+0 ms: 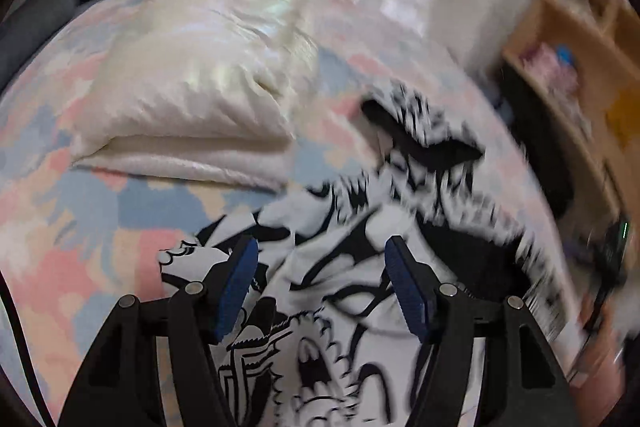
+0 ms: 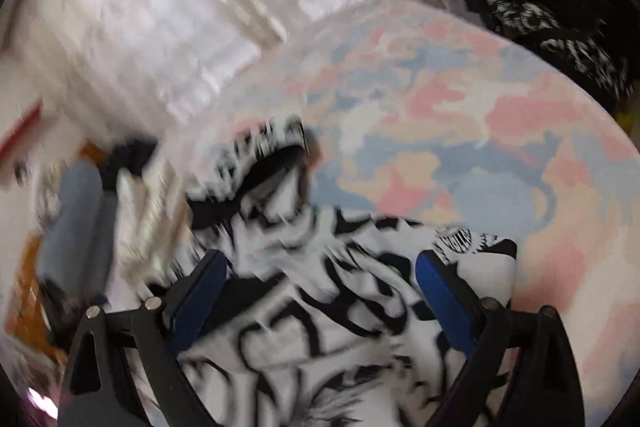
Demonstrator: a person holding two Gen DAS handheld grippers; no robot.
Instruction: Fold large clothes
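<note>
1. Done, by the look of it: cream-white quilted garment [image 1: 188, 95], folded into a flat rectangular stack, parked on the pastel pink-blue-peach patterned bedspread [image 1: 80, 227], far-left in the left wrist view.
2. In progress: white garment with bold black cartoon print [image 1: 352, 267], lying on the same bedspread [image 2: 480, 147], directly under both claws. Black-lined opening (probably neck or hood) at far end [image 2: 276, 163]. Folded edge visible near side, right wrist view; top still bunched and wrinkled.
3. Left gripper [image 1: 320, 287]: jaws apart, blue pads clear of cloth, nothing clamped. Printed fabric below the gap, not pinched.
4. Right gripper [image 2: 320, 295]: jaws wide apart, empty, hanging over printed garment [image 2: 340, 327].
5. Judgement: mid-fold on second item, between grasps. Left to do: regrip edges, further folds, flatten.
6. Possible backlog: dark patterned fabric [image 2: 568, 43] off bed edge, upper right in right view. Too blurred to confirm as clothing.
7. Heavy motion blur in both views; fold count not readable.
</note>
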